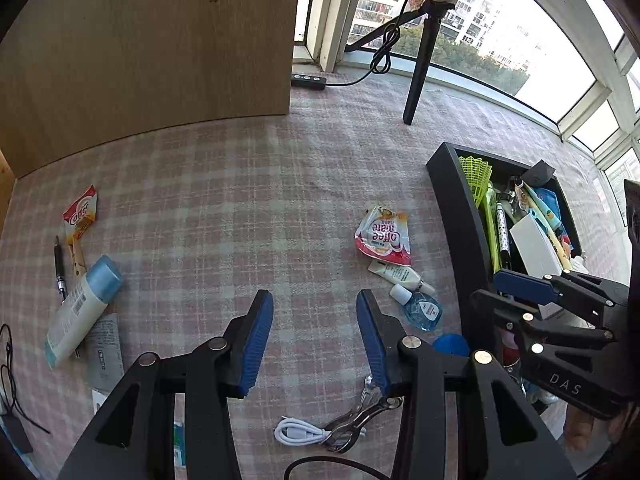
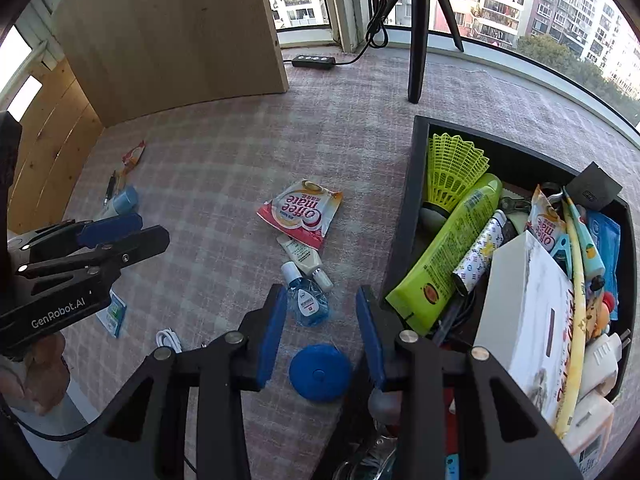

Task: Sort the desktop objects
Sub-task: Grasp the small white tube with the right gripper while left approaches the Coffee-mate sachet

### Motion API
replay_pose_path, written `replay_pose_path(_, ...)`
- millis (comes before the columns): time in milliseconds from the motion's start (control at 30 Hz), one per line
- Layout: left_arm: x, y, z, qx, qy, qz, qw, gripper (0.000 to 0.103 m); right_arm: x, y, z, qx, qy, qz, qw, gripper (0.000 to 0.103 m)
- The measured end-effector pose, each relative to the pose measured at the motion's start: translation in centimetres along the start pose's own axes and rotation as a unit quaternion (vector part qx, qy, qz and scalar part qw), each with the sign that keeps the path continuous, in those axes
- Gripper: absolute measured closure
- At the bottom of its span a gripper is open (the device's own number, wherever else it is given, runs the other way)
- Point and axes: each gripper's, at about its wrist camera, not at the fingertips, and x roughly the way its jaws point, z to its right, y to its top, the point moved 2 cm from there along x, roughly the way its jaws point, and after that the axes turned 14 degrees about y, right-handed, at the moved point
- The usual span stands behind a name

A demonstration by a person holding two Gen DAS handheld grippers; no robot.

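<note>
Both grippers point down at the checked surface [image 1: 224, 184], jaws part open and holding nothing. The left gripper [image 1: 314, 340] hangs over bare cloth, with a white cable [image 1: 298, 432] and metal clips [image 1: 360, 420] nearest it. The right gripper [image 2: 322, 330] stands above a blue disc [image 2: 320, 372], a blue bottle [image 2: 306, 300] just beyond. Farther off lie a cream tube [image 2: 304, 258] and a coffee sachet [image 2: 300, 212]. The black bin [image 2: 404, 208] to the right is crammed with a green tube [image 2: 448, 256] and a shuttlecock [image 2: 452, 168].
</note>
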Motion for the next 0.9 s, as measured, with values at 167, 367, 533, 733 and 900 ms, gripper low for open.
replay_pose_path(167,2.6,2.3,2.3,0.029,-0.003,-0.008,0.9995,0.061,2.6,0.6,0.2,-0.001,-0.003,-0.021,1.000,0.069)
replay_pose_path(367,6.1,4.4,4.7,0.066,-0.004,-0.030,0.9974,0.061,4.8,1.6,0.2,-0.019,-0.023,-0.043,0.999,0.073)
replay_pose_path(533,7.4,5.0,5.8,0.087,-0.006,-0.035,0.9956,0.061,6.0,2.3,0.4,-0.028,-0.036,-0.056,0.997,0.074)
replay_pose_path(733,8.2,5.0,5.6,0.087,-0.024,-0.046,0.9948,0.061,7.4,2.6,0.6,-0.032,-0.041,-0.074,0.996,0.074)
replay_pose_path(900,8.7,4.7,5.2,0.080,-0.034,-0.056,0.9946,0.067,8.0,2.7,0.6,-0.038,-0.050,-0.081,0.995,0.074)
